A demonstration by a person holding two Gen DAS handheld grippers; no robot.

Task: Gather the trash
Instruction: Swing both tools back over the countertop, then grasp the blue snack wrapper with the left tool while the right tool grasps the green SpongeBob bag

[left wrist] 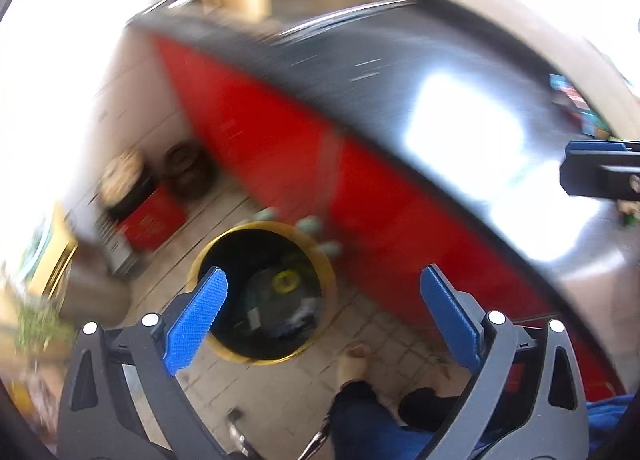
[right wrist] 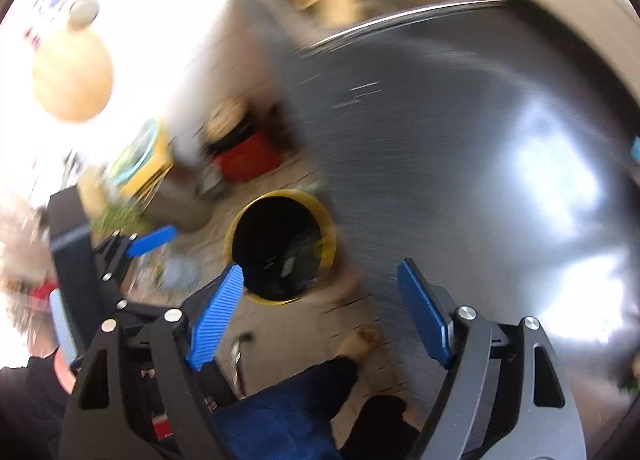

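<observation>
Both tools, left [left wrist: 322, 302] and right [right wrist: 320, 300], gape empty above the yellow-rimmed bin [left wrist: 262, 294]

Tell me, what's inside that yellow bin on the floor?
The yellow bin holds dark trash, with one round yellow piece showing in the left wrist view. The blur and the dark hide what the rest is.

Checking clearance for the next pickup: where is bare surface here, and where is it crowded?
Bare: the dark countertop between the sink rail and its near edge. Crowded: the floor left of the yellow-rimmed bin, with a red crate and blurred clutter.
</observation>
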